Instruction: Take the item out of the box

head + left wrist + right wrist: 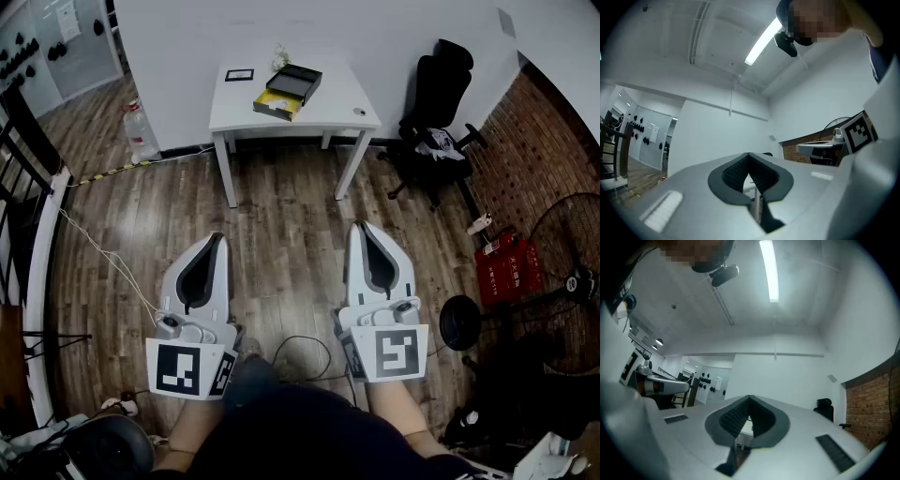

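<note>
The box (289, 91), black with a yellow inner side, sits open on the white table (337, 111) far ahead in the head view. Its contents are too small to make out. My left gripper (217, 239) and right gripper (364, 228) are held low over the wooden floor, side by side. Both point toward the table and are well short of it. In the left gripper view the left gripper (749, 154) has its jaws together with nothing between them. The right gripper (750, 398) in its own view is likewise shut and empty.
A small black-framed card (239, 75) and a small white posy (279, 59) also stand on the table. A black office chair (436, 103) stands to its right, a water bottle (139, 131) to its left. Cables (103, 253) trail on the floor; a fan (572, 281) and red crate (506, 267) are at right.
</note>
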`<action>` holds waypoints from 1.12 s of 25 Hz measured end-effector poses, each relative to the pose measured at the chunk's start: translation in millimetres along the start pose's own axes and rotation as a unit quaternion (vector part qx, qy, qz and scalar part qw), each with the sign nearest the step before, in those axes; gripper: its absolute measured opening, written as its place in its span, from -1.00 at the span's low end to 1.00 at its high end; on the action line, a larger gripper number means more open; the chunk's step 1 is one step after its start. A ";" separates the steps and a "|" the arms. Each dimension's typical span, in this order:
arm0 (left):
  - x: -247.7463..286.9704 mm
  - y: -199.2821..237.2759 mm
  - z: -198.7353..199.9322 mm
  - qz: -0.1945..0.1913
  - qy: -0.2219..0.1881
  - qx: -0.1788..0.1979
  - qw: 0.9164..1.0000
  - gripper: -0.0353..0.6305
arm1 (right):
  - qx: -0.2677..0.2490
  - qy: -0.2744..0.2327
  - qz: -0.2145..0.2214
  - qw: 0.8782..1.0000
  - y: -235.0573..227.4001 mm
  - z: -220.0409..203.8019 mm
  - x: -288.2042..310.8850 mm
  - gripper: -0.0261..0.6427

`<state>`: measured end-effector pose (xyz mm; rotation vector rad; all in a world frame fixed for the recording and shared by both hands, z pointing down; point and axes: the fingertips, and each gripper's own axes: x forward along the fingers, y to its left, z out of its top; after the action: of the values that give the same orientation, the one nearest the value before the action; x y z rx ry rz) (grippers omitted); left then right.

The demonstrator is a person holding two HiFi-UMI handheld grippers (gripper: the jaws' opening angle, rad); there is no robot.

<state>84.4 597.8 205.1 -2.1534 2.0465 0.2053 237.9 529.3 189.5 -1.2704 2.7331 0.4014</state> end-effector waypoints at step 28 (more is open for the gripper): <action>153.3 105.1 -75.5 -0.038 0.034 -0.009 0.999 -0.54 | 0.043 0.027 -0.017 0.999 -17.4 -77.1 169.0 -0.89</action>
<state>-13.5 427.1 244.0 -2.2750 2.0000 0.1417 143.4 372.6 226.2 -1.3208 2.7358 0.2464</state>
